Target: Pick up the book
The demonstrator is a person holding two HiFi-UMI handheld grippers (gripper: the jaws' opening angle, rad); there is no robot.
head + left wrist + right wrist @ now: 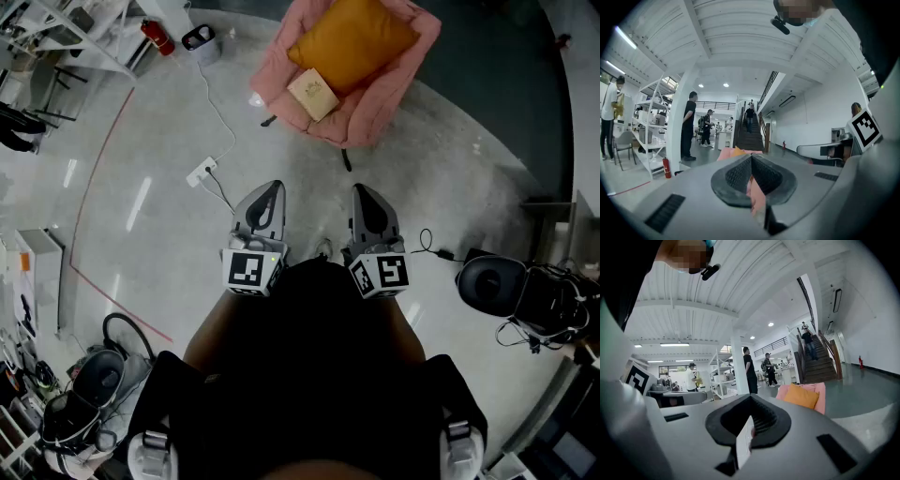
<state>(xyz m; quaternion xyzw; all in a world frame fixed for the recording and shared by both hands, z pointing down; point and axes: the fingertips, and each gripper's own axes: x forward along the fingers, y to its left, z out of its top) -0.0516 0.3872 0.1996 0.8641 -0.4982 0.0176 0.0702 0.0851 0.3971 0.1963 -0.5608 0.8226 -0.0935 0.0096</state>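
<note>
Close in front of the person's body, the left gripper point(270, 187) and the right gripper point(362, 191) are held side by side, both pointing roughly level and forward. In the left gripper view its 2 ribbed pads point(738, 174) meet at the tip with nothing caught between them. The right gripper view shows the same: jaws together, empty. Neither gripper touches anything.

Just below and ahead of both tips there is only pale floor point(422, 155). A white power strip point(202, 172) with its cable lies off to the left gripper's outer side.

Well ahead of the 2 grippers, roughly on the line between them, stands a pink armchair point(405, 86). An orange cushion point(352, 39) leans on its back. The book point(313, 94), pale and lying flat, rests on the seat just in front of the cushion, on the side nearer the left gripper. The gripper views show chair and cushion, but I cannot make out the book there.

By my reading the task has hardly begun: no part of the pick-up is done. The approach to the chair, opening a jaw, closing on the book and lifting it are all left.
</note>
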